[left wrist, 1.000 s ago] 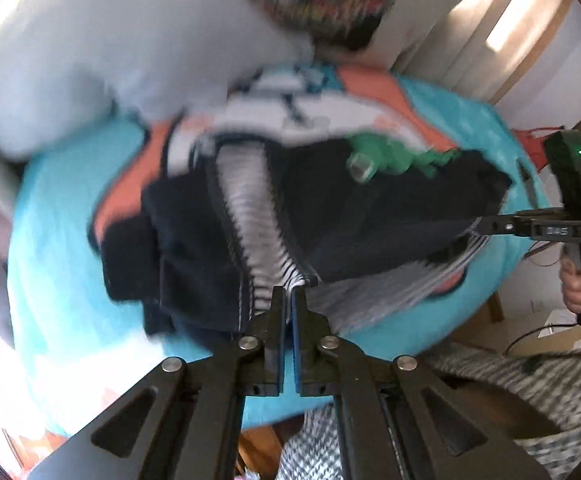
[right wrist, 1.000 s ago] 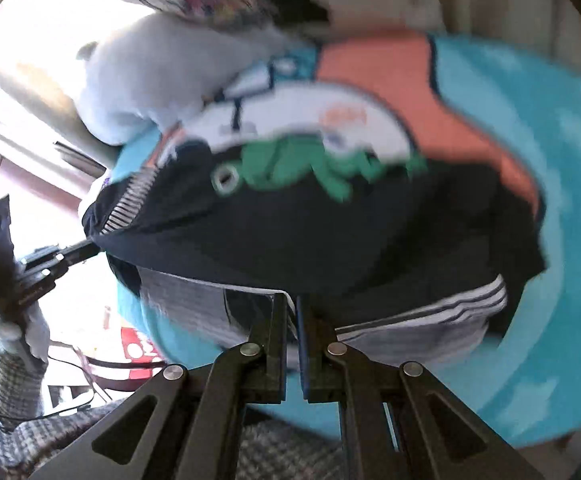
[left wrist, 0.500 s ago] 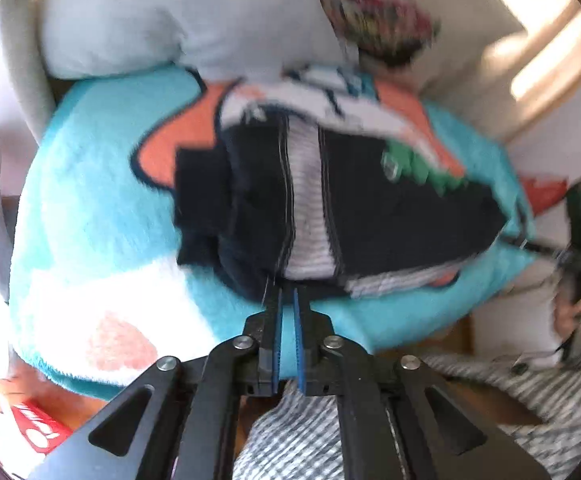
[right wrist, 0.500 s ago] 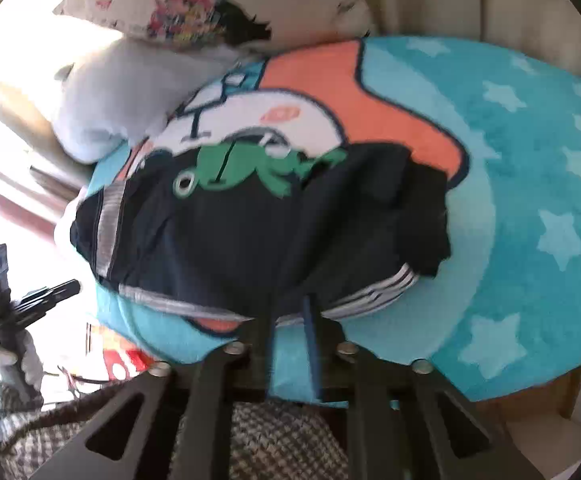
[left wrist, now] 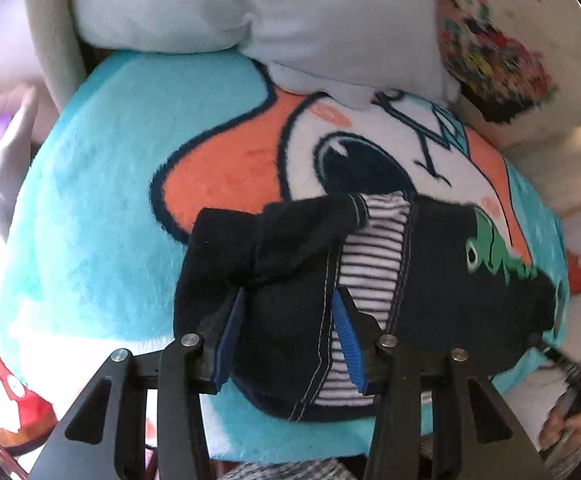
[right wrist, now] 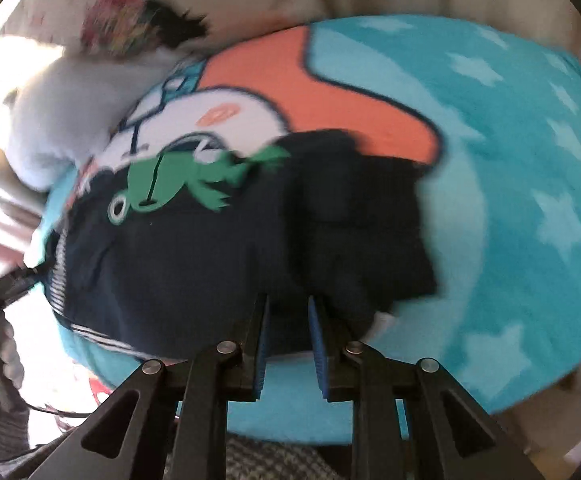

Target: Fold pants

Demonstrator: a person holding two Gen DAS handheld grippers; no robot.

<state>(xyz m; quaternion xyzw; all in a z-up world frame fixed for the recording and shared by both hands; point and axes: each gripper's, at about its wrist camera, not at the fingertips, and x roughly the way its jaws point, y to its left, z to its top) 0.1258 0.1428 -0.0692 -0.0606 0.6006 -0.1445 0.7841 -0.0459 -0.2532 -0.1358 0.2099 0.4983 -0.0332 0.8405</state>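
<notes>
One pair of dark navy pants (left wrist: 290,280) lies bunched on a turquoise cartoon blanket (left wrist: 102,184), its striped lining (left wrist: 370,256) showing and a green frog print (right wrist: 178,184) on the fabric. No readable writing shows anywhere. Left tool (left wrist: 288,336) has its blue-padded fingers spread wide over the cloth; right tool (right wrist: 288,340) is parted too, gripping nothing. White pillow (left wrist: 250,12) and floral pillow (left wrist: 490,40) sit beyond.

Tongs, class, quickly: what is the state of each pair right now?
Left tongs: open, straddling the near edge of the dark pants, gripping nothing.
Right tongs: open, at the pants' edge, gripping nothing.
</notes>
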